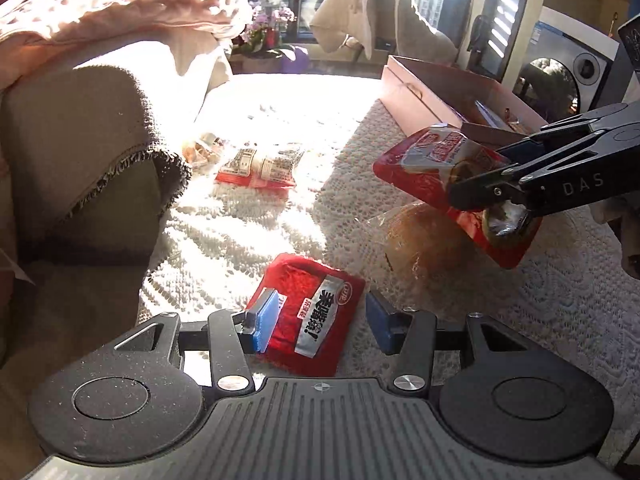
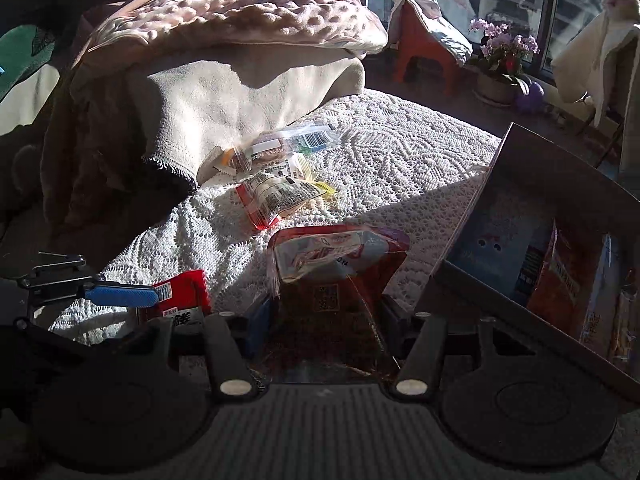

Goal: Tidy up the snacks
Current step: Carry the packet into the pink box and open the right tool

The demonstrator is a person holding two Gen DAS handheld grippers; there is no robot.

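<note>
From the left wrist view, the left gripper [image 1: 318, 322] hangs low over a small red snack packet [image 1: 310, 312] lying on the lace-covered tabletop [image 1: 248, 240]; its jaws stand part open on either side of the packet, the blue pad at the packet's left edge, the other pad clear of it, so nothing is gripped. To the right, the right gripper [image 1: 486, 196] holds a red pastry packet [image 1: 436, 168] lifted clear, just short of the pink box [image 1: 424, 88]. A wrapped bun [image 1: 424, 240] lies beneath it, and a red-and-white packet [image 1: 260, 170] rests farther back in glaring sun. From the right wrist view, that pastry packet sits clamped between the jaws, beside the box, which already holds several packets [image 2: 560, 280]. A loose cluster of small snacks [image 2: 280, 148] waits near the draped blanket [image 2: 224, 92]. By my reading the job is roughly midway: some snacks boxed, one in transit, at least four left out. Glare washes out the far snacks, and the box's contents are partly cut off.
</note>
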